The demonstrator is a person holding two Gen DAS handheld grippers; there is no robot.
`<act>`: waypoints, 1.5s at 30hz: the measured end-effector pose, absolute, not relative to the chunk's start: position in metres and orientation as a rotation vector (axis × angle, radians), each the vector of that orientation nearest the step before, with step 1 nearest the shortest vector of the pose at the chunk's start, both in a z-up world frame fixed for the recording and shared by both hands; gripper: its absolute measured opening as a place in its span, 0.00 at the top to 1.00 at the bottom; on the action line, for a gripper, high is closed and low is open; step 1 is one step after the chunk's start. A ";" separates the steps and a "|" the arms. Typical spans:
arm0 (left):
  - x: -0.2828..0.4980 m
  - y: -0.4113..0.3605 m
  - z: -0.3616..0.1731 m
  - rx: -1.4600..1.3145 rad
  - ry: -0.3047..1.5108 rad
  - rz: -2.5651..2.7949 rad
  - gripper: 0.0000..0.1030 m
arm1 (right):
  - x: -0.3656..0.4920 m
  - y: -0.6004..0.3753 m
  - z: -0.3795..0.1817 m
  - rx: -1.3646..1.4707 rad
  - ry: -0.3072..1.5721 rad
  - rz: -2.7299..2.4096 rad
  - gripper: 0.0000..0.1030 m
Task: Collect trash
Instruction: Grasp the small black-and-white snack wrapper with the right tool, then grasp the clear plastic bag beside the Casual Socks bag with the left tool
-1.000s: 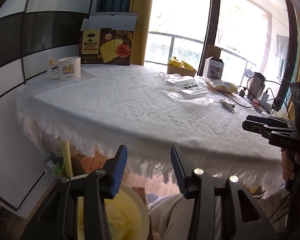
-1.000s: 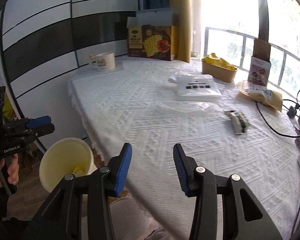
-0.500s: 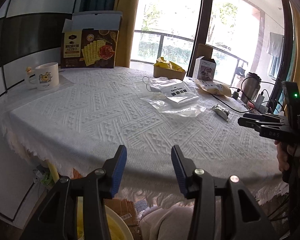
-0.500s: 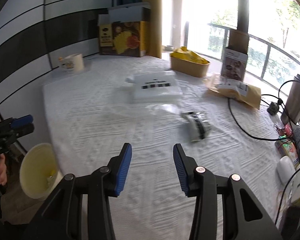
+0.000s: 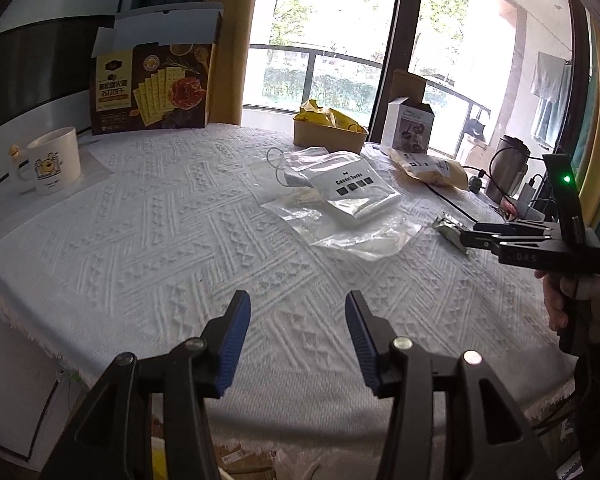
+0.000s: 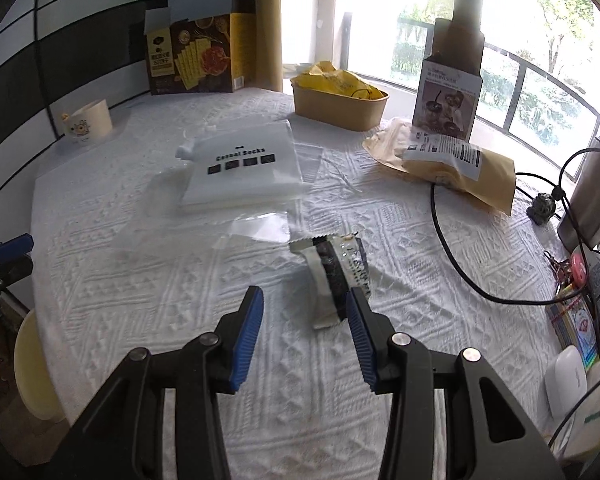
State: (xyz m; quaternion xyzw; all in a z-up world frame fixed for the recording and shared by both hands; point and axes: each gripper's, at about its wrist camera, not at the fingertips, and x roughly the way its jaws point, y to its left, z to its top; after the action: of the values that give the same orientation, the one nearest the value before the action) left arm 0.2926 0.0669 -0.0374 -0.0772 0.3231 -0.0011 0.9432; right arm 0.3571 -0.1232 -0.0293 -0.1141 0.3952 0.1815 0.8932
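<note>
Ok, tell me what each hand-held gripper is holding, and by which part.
Nothing is held. The left hand-held gripper and right hand-held gripper are both open and empty.

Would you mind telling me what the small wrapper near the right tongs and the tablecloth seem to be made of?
The small wrapper looks like glossy printed plastic film, crinkled, with a serrated end. The tablecloth seems a matte white woven fabric with raised geometric patterns and a fringed edge.

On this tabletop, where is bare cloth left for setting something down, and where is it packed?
Free: the wide stretch of tablecloth between the mug, the cracker box and the socks bag, running to the near edge by the left gripper. Crowded: the window side, around the paper bowl, brown pouch, black cable and snack wrapper.
</note>
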 end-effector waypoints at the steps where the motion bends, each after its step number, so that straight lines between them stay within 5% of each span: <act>1: 0.297 0.066 -0.038 -0.153 0.659 -0.008 0.52 | 0.362 -0.123 -0.030 -0.238 0.822 0.374 0.60; 14: 0.378 0.046 -0.034 -0.055 0.741 -0.166 0.52 | 0.403 -0.130 -0.050 -0.143 0.913 0.411 0.61; 15: 0.385 0.042 -0.032 -0.044 0.743 -0.176 0.52 | 0.403 -0.130 -0.050 -0.137 0.911 0.421 0.63; 16: 0.394 0.038 -0.032 -0.035 0.746 -0.191 0.52 | 0.402 -0.131 -0.049 -0.131 0.911 0.433 0.76; 20: 0.433 0.021 -0.036 0.046 0.798 -0.220 0.52 | 0.398 -0.131 -0.046 -0.104 0.887 0.488 0.81; 37: 0.508 0.001 -0.064 0.226 0.896 -0.315 0.52 | 0.389 -0.146 -0.035 -0.031 0.832 0.514 0.82; 38: 0.508 0.003 -0.065 0.207 0.892 -0.324 0.53 | 0.388 -0.146 -0.035 -0.031 0.829 0.514 0.82; 42: 0.509 0.003 -0.065 0.178 0.887 -0.363 0.89 | 0.386 -0.149 -0.035 -0.025 0.826 0.514 0.82; 45: 0.503 -0.003 -0.064 0.190 0.885 -0.363 0.98 | 0.385 -0.149 -0.034 -0.025 0.823 0.513 0.82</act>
State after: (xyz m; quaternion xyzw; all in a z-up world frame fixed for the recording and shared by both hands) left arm 0.5033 -0.0027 -0.0638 0.0915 0.4250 -0.1745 0.8835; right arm 0.3845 -0.1493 -0.0340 -0.0119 0.3957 0.2467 0.8845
